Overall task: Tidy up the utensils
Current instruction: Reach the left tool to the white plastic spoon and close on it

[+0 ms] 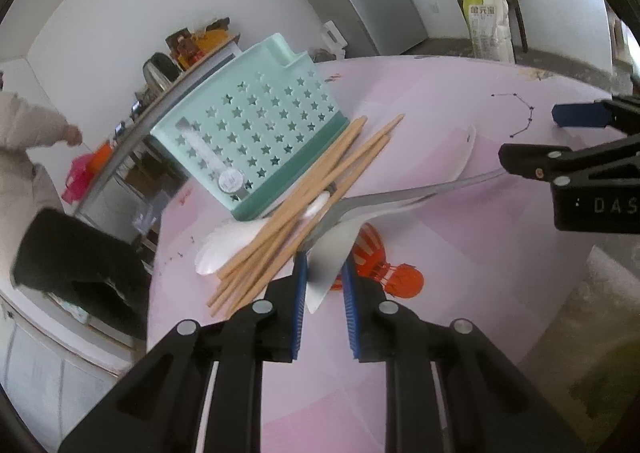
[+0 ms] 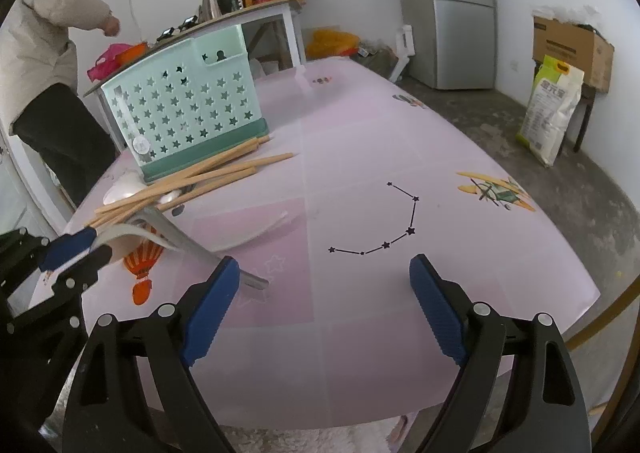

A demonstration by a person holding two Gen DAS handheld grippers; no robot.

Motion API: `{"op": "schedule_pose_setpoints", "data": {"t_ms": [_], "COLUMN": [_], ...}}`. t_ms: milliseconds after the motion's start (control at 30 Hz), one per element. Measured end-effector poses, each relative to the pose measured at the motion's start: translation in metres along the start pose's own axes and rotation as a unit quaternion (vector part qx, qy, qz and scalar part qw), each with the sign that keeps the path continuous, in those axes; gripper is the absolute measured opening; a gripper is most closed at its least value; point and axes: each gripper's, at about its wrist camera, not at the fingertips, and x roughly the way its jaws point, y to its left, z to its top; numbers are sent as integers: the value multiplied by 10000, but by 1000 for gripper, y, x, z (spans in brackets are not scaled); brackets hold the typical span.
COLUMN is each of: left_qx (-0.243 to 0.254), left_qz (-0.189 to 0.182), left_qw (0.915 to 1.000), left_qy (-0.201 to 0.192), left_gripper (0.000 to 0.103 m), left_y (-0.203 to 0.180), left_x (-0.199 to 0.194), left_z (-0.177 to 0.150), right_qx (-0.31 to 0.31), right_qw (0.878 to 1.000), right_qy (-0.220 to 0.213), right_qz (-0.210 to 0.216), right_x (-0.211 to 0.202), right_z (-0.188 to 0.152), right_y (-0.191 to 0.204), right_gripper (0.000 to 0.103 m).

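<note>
My left gripper [image 1: 324, 285] is shut on the blade of a metal spatula [image 1: 332, 249], which is lifted a little off the pink table [image 1: 460, 253]. The spatula's handle [image 2: 208, 253] slants towards my right gripper [image 2: 324, 281], which stands open; the handle's end lies beside its left finger, untouched. Several wooden chopsticks [image 1: 304, 205] lie in a loose pile against the mint utensil holder [image 1: 256, 125], partly over a white spoon [image 1: 224, 249]. A second white spoon [image 2: 256, 233] lies flat beyond the spatula. The right wrist view shows the left gripper [image 2: 94, 241] at the left edge.
The star-punched holder [image 2: 184, 109] stands upright near the table's far left edge. A person in a pale jacket [image 2: 36, 33] stands behind it at a side table with a kettle. A fridge [image 2: 456, 9], a cardboard box and a rice sack stand by the back wall.
</note>
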Motion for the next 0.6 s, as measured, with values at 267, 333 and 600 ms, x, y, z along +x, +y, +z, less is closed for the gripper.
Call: {"op": "schedule_pose_setpoints", "data": {"t_ms": [267, 333, 600], "left_qx": [-810, -998, -1309], "left_qz": [-687, -833, -1014], "left_qw": [9942, 9912, 9858], "left_qy": [173, 239, 273], "left_gripper": [23, 23, 23], "left_y": [24, 29, 35], "left_x": [13, 18, 32], "left_z": [3, 1, -6], "right_qx": [21, 28, 37], "right_qw": [10000, 10000, 10000], "right_qy": [-23, -23, -51], "right_qz": [29, 20, -53], "right_x": [-2, -2, -5], "right_z": [0, 0, 0], "right_y": [2, 2, 1], "right_gripper": [81, 81, 81]}}
